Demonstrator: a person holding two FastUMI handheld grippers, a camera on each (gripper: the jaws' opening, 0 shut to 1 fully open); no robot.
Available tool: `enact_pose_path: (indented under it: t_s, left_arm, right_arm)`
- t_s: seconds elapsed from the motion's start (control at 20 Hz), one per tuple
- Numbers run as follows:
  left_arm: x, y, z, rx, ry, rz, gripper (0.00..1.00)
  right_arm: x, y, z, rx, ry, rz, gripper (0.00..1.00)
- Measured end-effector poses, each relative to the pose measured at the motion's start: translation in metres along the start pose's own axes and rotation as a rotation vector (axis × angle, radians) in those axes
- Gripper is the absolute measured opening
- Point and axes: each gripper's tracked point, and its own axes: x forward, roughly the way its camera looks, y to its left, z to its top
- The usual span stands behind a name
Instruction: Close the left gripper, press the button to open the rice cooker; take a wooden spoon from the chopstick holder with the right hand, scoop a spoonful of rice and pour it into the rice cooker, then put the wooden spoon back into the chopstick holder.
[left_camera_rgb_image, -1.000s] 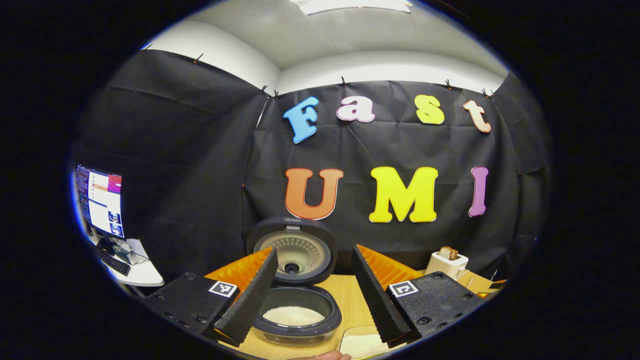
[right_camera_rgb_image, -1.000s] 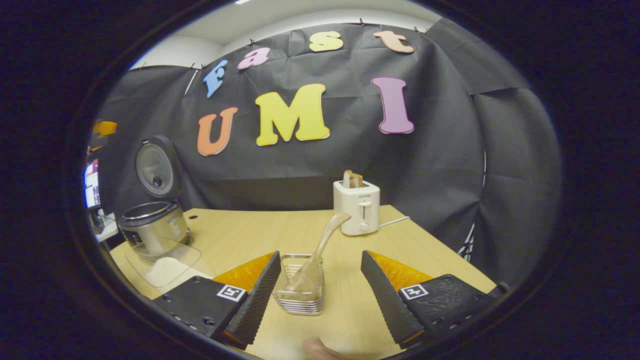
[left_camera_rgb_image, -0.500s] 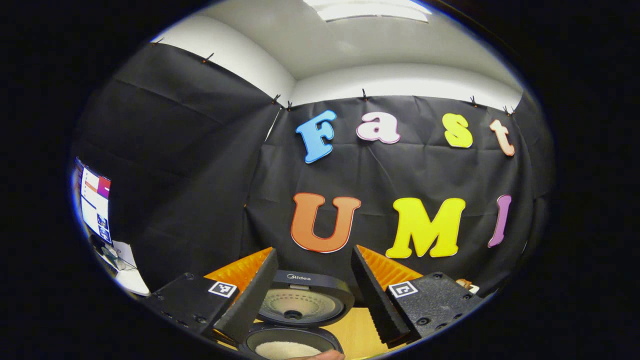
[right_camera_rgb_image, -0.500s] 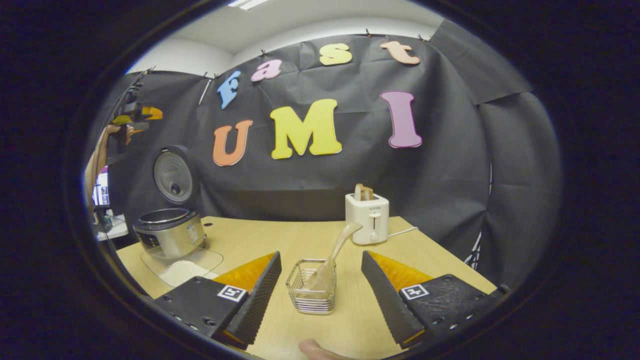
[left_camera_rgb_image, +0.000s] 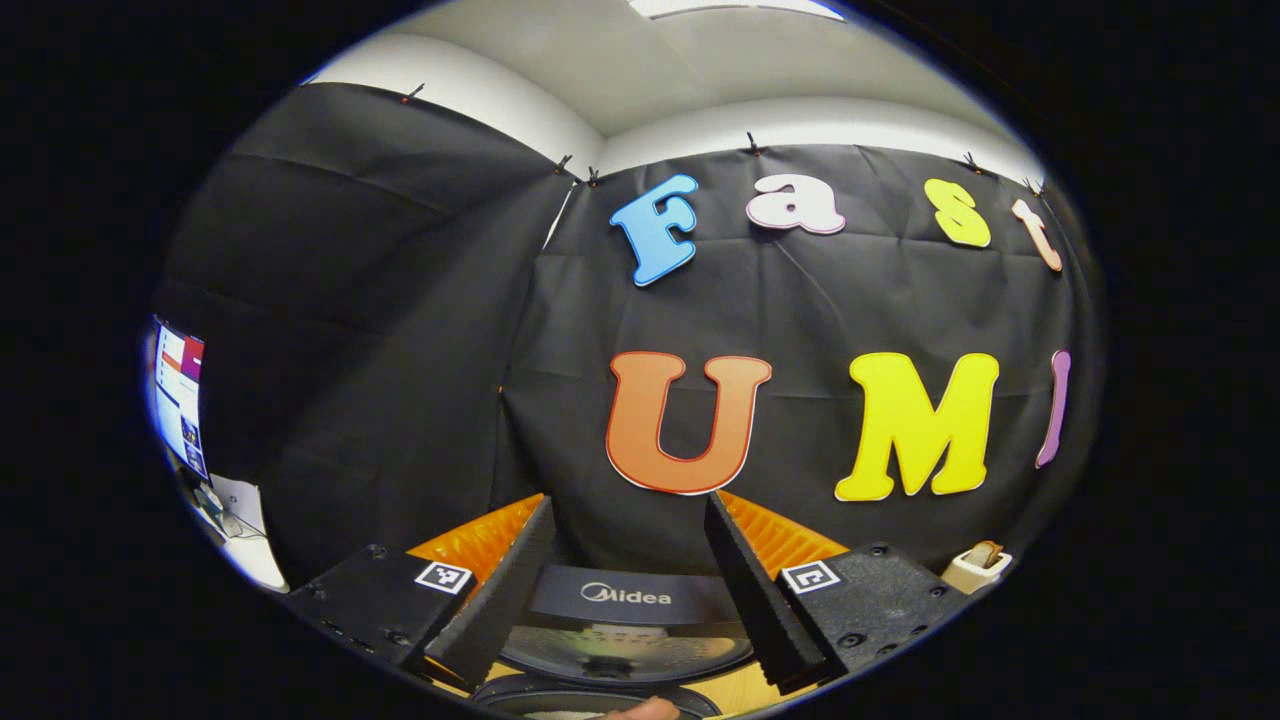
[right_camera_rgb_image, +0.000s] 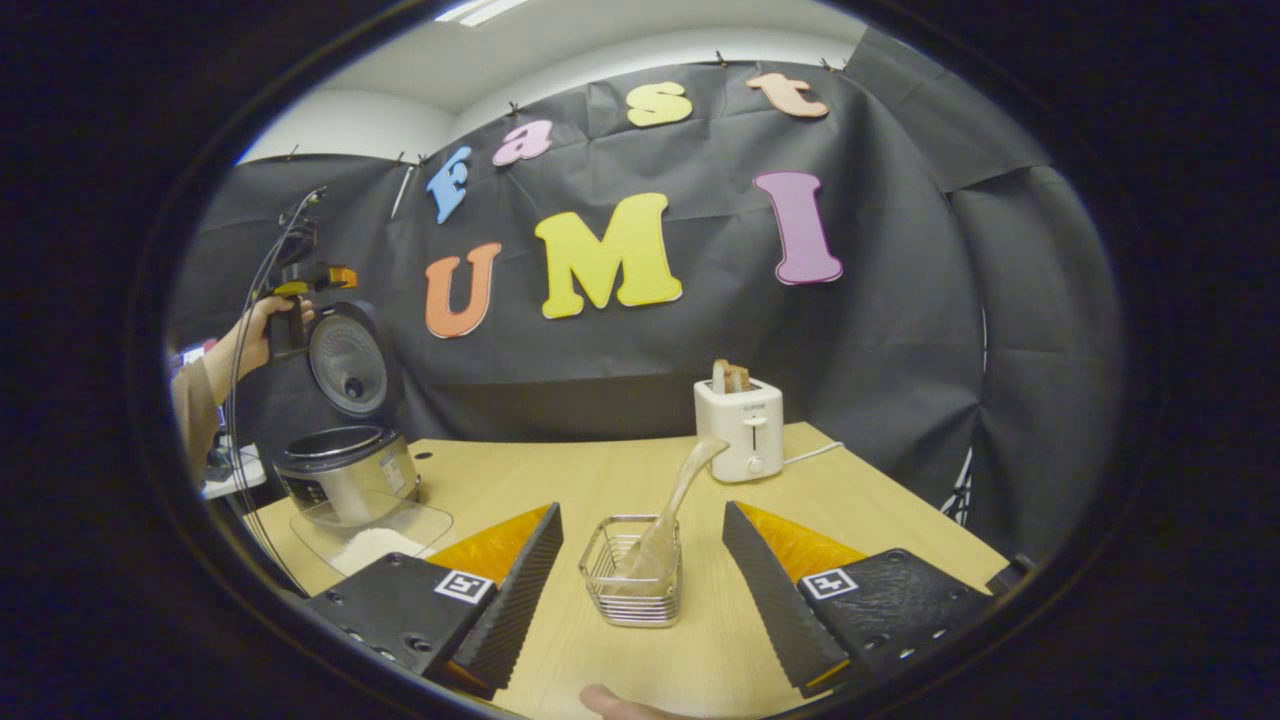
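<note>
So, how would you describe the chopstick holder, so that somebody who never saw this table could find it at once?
Start from the wooden table, with a white toaster at its back and an open rice cooker at its left edge. The chopstick holder stands in front of the toaster. It is the only wire basket there, with a wooden spoon leaning out of it.

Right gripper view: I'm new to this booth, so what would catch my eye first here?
The rice cooker at the table's far left corner, its lid standing open. Nearer, between the right gripper's open fingers, a wire chopstick holder with the wooden spoon leaning out of it. Behind it a white toaster with bread in its slots.
</note>
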Motion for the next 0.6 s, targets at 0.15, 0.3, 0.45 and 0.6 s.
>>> enact_pose_path:
  t_s: [0.15,0.3,0.45,0.6]
  left_arm:
    - [0.003,0.003,-0.011,0.083,-0.003,-0.015,0.94]
    - [-0.005,0.003,-0.009,0.171,-0.068,-0.014,0.84]
    - [-0.023,0.001,-0.01,0.134,-0.072,-0.029,0.84]
    - [-0.039,-0.001,-0.015,0.145,-0.06,-0.031,0.84]
  right_arm:
    - [0.001,0.005,-0.004,0.0,0.013,0.009,0.96]
    - [-0.001,0.015,-0.005,-0.013,0.017,0.024,0.96]
    - [-0.006,0.023,-0.004,-0.036,0.01,0.037,0.96]
    - [-0.009,0.027,-0.001,-0.048,-0.004,0.043,0.96]
